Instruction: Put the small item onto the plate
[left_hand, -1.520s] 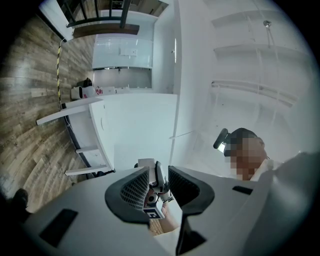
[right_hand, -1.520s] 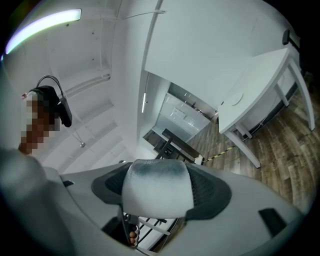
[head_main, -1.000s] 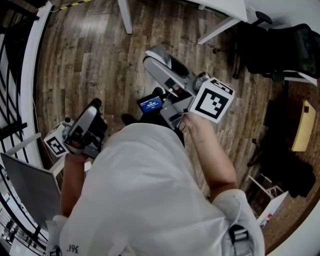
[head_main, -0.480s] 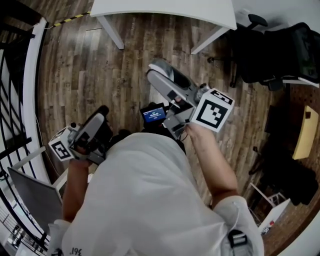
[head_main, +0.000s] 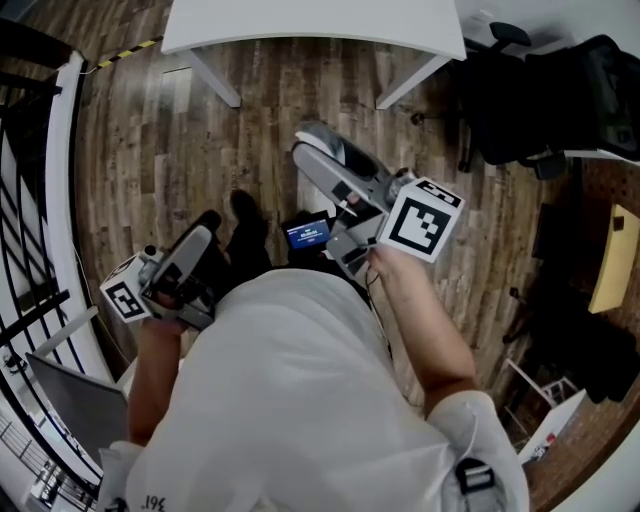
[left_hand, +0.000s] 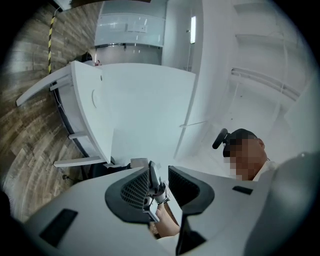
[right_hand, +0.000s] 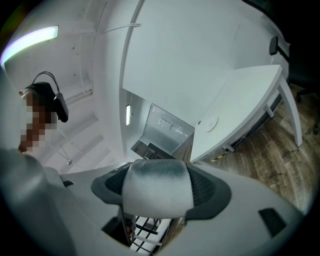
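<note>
More white table (head_main: 310, 22) ahead of right gripper (head_main: 318, 148) than before

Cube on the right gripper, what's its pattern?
The white cube bears black square marker patterns; the head view shows it best.

From above, the person wears a white short-sleeved shirt (head_main: 300, 400). It has a small dark print near its lower left edge. At the lower right of the frame, a black buckle (head_main: 476, 474) sits on a grey strap. The left gripper (head_main: 207, 222) is black and grey. The right gripper (head_main: 312, 140) is pale grey and rounded. Each carries a white cube with black square markers: the left cube (head_main: 125, 296) and the bigger-looking right cube (head_main: 421, 219). A small blue screen (head_main: 308, 234) glows at centre frame. The jaw pads (left_hand: 135, 192) are black and ribbed.
</note>
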